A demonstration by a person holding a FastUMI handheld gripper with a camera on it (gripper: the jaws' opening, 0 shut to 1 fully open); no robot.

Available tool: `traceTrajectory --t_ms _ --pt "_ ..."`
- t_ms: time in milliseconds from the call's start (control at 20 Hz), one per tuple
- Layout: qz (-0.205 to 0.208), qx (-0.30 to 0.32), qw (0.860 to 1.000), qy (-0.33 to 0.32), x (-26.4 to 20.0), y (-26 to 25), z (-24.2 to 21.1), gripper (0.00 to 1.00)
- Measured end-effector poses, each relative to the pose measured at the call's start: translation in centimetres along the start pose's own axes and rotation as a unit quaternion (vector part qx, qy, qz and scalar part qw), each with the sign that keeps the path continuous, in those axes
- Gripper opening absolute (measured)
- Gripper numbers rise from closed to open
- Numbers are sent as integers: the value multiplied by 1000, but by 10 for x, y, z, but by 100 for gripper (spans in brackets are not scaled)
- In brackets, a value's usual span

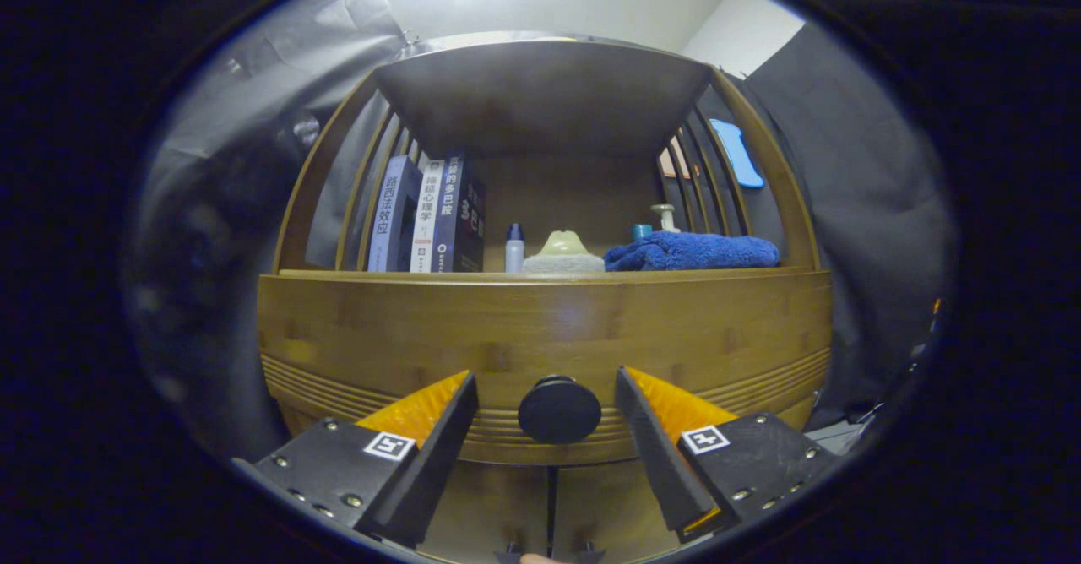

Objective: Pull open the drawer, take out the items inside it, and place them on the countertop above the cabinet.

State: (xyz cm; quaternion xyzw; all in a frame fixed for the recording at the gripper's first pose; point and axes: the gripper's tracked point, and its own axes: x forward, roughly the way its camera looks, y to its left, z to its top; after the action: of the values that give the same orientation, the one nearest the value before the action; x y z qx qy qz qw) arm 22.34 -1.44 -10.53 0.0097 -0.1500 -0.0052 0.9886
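The gripper had its two fingers spread wide, one on each side of the round black knob of the drawer, touching neither it nor the wood. The knob sat between the fingertips, on the closed drawer front. Above the knob ran the countertop, carrying upright books, a small bottle, a pale sponge and a folded blue towel.
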Motion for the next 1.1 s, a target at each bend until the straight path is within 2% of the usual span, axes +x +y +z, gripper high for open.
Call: traceTrajectory --t_ms 450,700,850,1100 --pt "-7 10 1000 18 0 1 -1 99" --pt "-17 58 994 90 2 1 -6 99" --pt "-20 44 990 131 2 0 -8 99" --pt "-35 45 986 158 -10 -9 -2 99"
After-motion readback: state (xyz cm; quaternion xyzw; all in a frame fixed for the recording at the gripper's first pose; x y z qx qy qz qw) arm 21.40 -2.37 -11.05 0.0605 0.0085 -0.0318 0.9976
